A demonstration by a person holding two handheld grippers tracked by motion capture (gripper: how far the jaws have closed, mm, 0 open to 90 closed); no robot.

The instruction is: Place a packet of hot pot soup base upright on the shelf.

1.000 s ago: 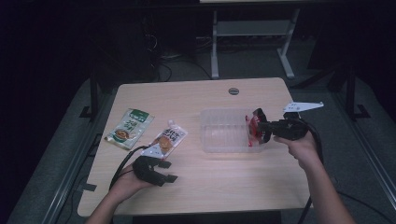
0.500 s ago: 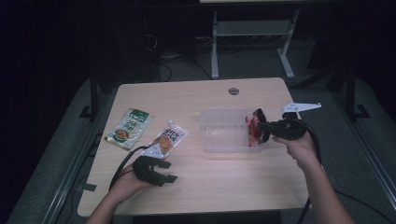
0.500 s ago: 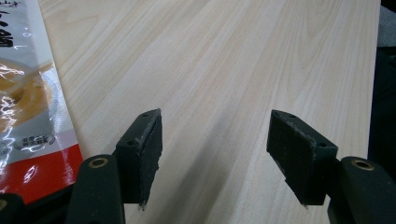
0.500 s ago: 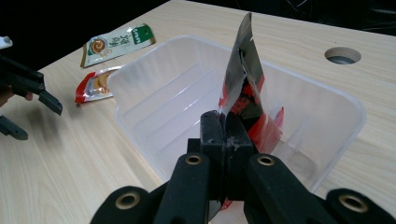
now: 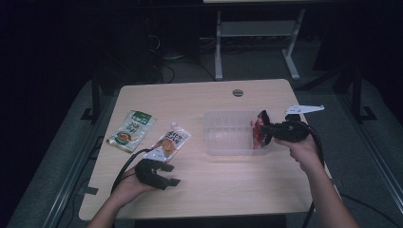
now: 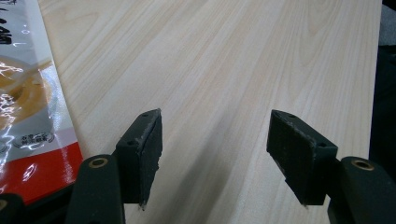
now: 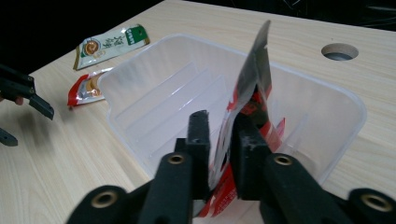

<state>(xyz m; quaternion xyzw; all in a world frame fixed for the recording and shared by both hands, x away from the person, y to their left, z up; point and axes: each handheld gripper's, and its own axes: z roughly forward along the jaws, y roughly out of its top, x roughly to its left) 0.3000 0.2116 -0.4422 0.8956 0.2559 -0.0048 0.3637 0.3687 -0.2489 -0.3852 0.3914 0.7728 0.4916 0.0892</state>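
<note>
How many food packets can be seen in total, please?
3. The green packet and the orange packet lie on the table's left; the red packet stands in the clear bin, between the right claw's jaws.

Light wood table (image 5: 228, 185), round cable hole (image 5: 238, 92) near far edge. Clear plastic bin (image 5: 228, 133) just below hole; orange-white pouch (image 5: 168, 143) left of bin; green pouch (image 5: 131, 130) further left of bin.
</note>
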